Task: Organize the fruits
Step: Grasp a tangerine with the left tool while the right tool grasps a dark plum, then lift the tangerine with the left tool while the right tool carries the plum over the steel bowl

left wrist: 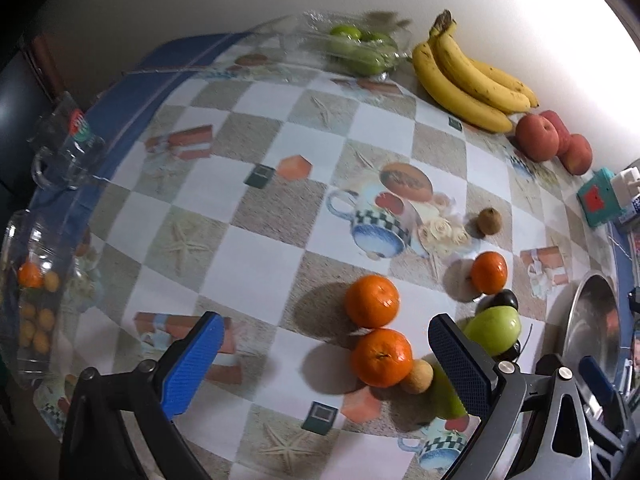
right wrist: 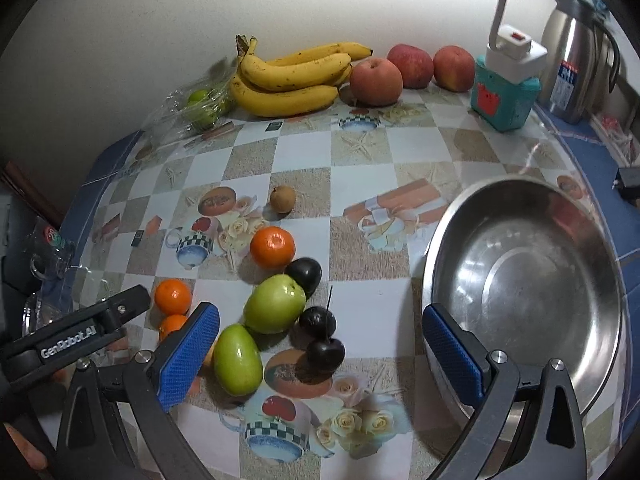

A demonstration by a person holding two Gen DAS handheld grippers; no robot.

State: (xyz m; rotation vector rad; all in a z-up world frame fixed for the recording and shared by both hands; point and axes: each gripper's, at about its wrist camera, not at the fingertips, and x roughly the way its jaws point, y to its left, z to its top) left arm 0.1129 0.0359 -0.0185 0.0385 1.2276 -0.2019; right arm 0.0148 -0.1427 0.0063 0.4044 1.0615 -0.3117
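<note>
Loose fruit lies in the middle of the patterned table. In the left wrist view my left gripper (left wrist: 326,356) is open and empty, with two oranges (left wrist: 382,356) between its blue fingers; a third orange (left wrist: 489,273) and a green fruit (left wrist: 496,330) lie to the right. In the right wrist view my right gripper (right wrist: 320,354) is open and empty above two green fruits (right wrist: 274,309), dark cherries (right wrist: 325,354) and a dark plum (right wrist: 304,273). An empty steel bowl (right wrist: 524,280) sits at the right. The left gripper (right wrist: 80,336) shows at the left edge.
Bananas (right wrist: 292,76) and three red apples (right wrist: 376,81) line the back wall, beside a bag of green fruit (right wrist: 200,108). A teal dispenser (right wrist: 506,88) and a steel jug (right wrist: 576,64) stand back right. A small brown fruit (right wrist: 282,199) lies mid-table. Glassware (left wrist: 64,148) stands at the left edge.
</note>
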